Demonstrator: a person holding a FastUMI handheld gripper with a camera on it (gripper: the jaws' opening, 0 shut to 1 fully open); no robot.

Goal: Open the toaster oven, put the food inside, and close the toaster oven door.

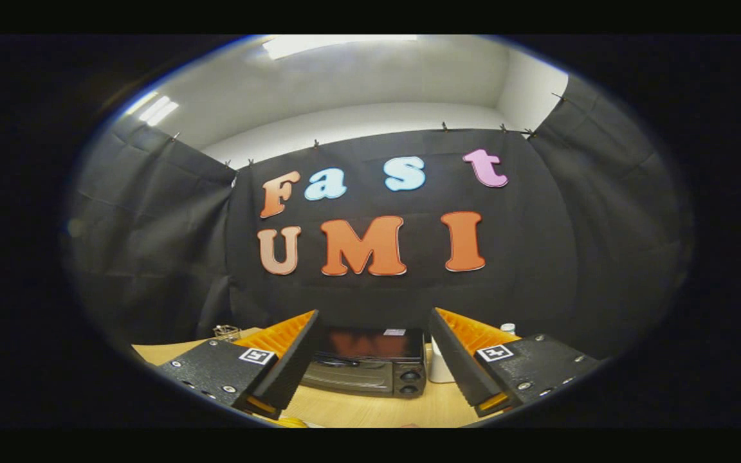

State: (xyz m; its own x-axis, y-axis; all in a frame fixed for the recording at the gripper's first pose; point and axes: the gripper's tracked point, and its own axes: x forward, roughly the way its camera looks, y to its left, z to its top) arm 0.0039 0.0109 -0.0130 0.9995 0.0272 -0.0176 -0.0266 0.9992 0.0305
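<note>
A black toaster oven [370, 366] stands on the wooden table [351, 408], beyond my fingers and framed between them. Its door looks closed, and two round knobs [410, 381] sit at its right end. My gripper [374, 360] is held high and well back from the oven, open, with nothing between its fingers. A small bit of something yellow [290, 422] shows on the table just below the left finger; I cannot tell what it is.
A white container [439, 368] stands right of the oven, with a small capped bottle [507, 328] behind the right finger. A small wire object [226, 332] sits at the table's far left. Black cloth walls close the booth behind and on both sides.
</note>
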